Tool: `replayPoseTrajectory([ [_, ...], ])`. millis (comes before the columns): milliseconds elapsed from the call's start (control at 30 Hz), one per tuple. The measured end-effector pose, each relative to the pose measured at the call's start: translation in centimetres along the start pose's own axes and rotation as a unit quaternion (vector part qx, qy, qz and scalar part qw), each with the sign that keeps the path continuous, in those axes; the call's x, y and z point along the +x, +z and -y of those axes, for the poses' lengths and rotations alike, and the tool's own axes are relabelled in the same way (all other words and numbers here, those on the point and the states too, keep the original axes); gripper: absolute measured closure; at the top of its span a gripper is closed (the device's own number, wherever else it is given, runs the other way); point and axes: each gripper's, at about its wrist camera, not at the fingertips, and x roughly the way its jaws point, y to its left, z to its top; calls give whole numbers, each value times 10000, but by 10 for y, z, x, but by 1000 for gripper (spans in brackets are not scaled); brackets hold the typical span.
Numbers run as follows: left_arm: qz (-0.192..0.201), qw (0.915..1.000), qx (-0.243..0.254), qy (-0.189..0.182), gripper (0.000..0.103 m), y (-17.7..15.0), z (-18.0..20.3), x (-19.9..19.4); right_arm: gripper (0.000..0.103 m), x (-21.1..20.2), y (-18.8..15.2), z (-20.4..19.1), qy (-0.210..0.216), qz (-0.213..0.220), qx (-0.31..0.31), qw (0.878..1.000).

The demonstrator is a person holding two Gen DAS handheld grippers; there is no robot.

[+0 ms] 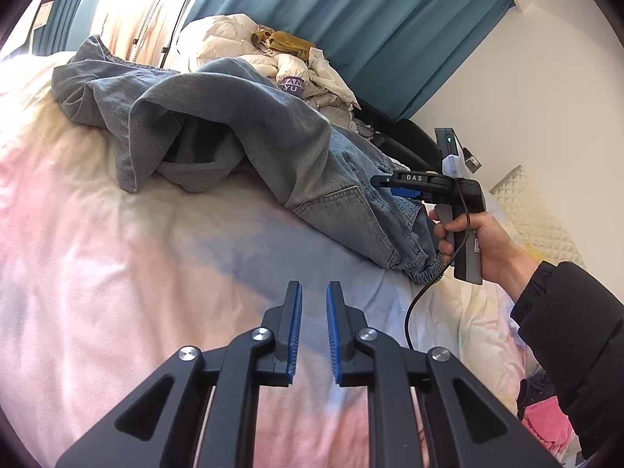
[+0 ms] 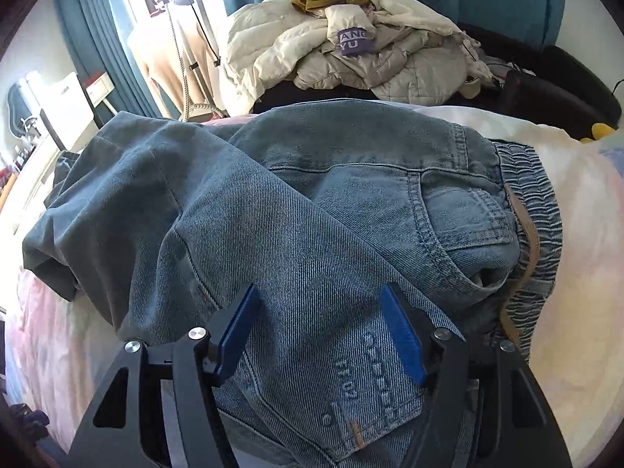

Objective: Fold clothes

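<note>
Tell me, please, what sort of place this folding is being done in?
Most likely a bedroom at home: the jeans lie on a bed with a pastel cover, teal curtains hang at a window, and a heap of jackets sits behind.

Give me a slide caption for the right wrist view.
Open right gripper poised over crumpled jeans on the bed.

So the jeans (image 2: 296, 210) are faded blue denim, lying in a rumpled heap on the bed (image 1: 117, 234). Legs are bunched and folded over each other, one fold tenting up with a dark hollow underneath. A back pocket faces up, and the elastic gathered waistband (image 2: 526, 202) sits at the right end.
</note>
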Motion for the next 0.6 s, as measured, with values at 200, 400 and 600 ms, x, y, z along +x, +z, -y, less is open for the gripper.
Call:
replayPoseTrajectory([
  [200, 71, 9999, -78, -78, 91, 6, -3, -8, 100, -26, -25, -26, -290, -127, -851, 9959],
  [400, 189, 9996, -78, -174, 91, 6, 0, -23, 101, -74, -48, -52, -403, 149, -1330, 9902],
  [600, 460, 9987, 24, -235, 91, 7, 7, -45, 102, -116, -96, -70, -90, 246, -1499, 9883],
])
